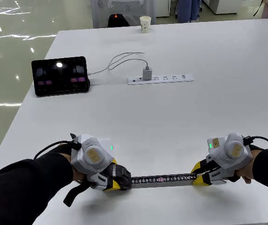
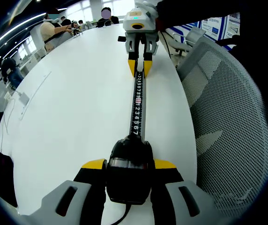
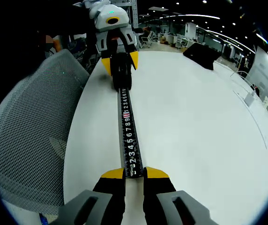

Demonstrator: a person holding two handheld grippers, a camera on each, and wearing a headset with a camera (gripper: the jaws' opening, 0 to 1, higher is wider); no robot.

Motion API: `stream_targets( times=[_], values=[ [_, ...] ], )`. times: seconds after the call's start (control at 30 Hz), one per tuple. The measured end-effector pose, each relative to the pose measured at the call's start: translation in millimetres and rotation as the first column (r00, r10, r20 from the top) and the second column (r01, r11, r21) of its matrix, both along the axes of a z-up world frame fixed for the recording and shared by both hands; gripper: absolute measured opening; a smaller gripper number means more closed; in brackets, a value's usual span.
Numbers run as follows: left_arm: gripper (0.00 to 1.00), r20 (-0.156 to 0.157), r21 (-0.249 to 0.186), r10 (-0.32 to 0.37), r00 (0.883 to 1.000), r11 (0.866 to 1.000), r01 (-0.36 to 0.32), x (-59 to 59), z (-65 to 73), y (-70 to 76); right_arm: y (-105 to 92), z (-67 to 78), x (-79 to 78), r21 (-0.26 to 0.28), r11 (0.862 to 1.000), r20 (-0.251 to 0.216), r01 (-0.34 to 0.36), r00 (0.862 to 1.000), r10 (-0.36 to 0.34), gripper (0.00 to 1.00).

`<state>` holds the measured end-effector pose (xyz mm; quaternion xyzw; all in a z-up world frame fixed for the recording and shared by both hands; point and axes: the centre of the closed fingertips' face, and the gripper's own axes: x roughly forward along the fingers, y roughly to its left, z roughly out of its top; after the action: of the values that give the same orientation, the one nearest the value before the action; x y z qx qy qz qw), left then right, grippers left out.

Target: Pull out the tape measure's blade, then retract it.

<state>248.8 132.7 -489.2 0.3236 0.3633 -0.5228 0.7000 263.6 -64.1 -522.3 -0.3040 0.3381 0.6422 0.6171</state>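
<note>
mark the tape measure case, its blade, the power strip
black tape measure case (image 2: 129, 168), left gripper view, housing top
numbered metal blade (image 3: 128, 136), right gripper view, mid-length
white power strip (image 1: 171, 78), head view, socket face

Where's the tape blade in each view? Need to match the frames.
Head view: blade lies horizontal at bottom centre.
Left gripper view: blade runs up the centre from the black case.
Right gripper view: blade runs from bottom centre up to the case.
Shared landmark: the black case at the blade's end.
</note>
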Motion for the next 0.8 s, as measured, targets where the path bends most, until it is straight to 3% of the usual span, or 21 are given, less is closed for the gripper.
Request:
stream_targets(
  times=[0.8],
  values=[
    [0.31, -0.001, 0.003, -0.002, 1.000, 1.000, 0.002, 0.6, -0.2, 0.1, -13.7, 0.3, 3.6, -0.010, 1.000, -0.004, 0.007, 1.000, -0.007, 0.10]
  ],
)
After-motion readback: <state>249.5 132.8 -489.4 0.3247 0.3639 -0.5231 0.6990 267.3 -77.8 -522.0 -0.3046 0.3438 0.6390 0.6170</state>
